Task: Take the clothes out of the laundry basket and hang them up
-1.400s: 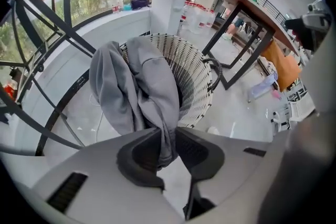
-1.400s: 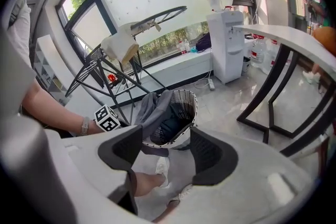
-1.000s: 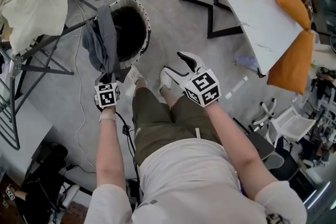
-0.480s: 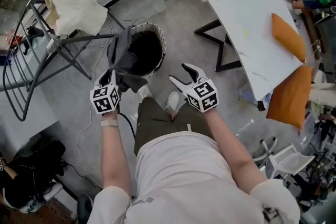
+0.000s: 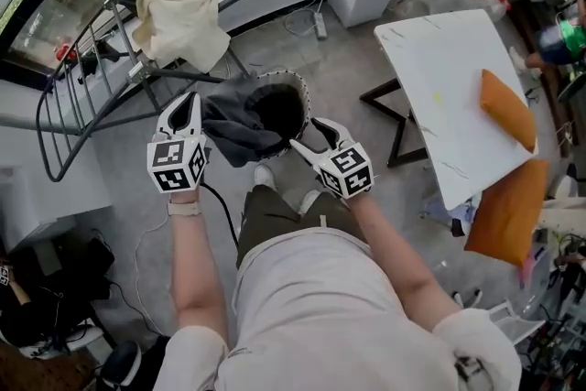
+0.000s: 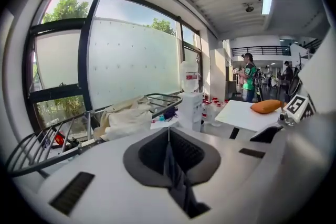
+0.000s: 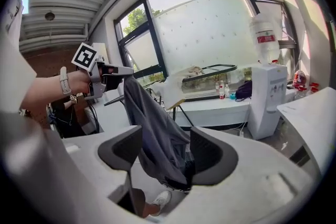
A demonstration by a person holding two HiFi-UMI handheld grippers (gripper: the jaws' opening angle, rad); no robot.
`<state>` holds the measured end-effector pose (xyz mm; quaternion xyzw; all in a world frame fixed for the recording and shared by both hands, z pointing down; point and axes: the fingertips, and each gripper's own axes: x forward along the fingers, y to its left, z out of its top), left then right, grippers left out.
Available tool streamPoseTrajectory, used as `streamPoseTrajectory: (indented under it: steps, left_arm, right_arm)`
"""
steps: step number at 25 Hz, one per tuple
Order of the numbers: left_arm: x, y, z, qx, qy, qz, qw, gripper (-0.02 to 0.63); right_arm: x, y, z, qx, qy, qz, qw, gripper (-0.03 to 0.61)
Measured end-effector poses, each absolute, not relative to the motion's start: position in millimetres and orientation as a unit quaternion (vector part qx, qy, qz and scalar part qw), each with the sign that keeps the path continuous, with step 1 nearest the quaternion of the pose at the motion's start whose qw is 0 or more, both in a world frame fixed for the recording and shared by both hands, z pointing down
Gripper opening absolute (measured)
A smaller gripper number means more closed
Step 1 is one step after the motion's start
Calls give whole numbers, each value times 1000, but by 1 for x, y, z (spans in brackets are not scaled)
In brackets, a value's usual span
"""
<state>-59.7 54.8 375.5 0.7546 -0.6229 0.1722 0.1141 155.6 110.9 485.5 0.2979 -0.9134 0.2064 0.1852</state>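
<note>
Beside basket (image 5: 291, 80) | left tongs (image 5: 188, 103) just closed, pinching grey garment (image 5: 233, 133) | right tongs (image 5: 305, 132) open

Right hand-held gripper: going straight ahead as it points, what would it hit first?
Probably the grey garment hanging from the left hand-held gripper; it shows between the open jaws of the right hand-held gripper, depth unclear.
</note>
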Motion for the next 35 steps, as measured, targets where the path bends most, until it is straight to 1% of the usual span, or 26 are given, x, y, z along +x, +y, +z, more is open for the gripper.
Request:
streamPoseTrajectory:
  steps: [4,7,15,22,23,25,27,28,31,35]
  left_arm:
    - [-55,61,365,761,-618,162,116,5]
    - [-50,61,334,768,-618,140,92,5]
    - [-50,60,212,773,-631,66,10,5]
    - [-65,83,153,769,-639,19,-23,5]
    - [-71,87,149,768,-640,10,-21,5]
    - [-87,94,145,766,-642,-3,-13,5]
    - [-107,102,144,763,-646,-5,-8,5]
    - [-118,108,145,760,-649,-4,-8,5]
    - [-162,132,149,745,-667,-9,-8,5]
    - [-239,173,164,711,-703,-20,4,5]
  right_arm:
    - [135,120,480,270,-923,201,186,281]
    - [117,133,480,244,-931,195,188,281]
    - [64,136,480,213,-943,164,198,282]
    - [9,125,497,214,-938,148,229,281]
    - [1,124,501,216,-935,151,236,264]
    - [-9,122,509,223,-928,158,253,195]
    - [-17,122,512,231,-922,162,265,53]
    - [-21,121,512,236,-920,163,266,14]
    - [-28,113,496,278,-917,157,239,13]
    - [-29,90,441,361,-909,143,153,12]
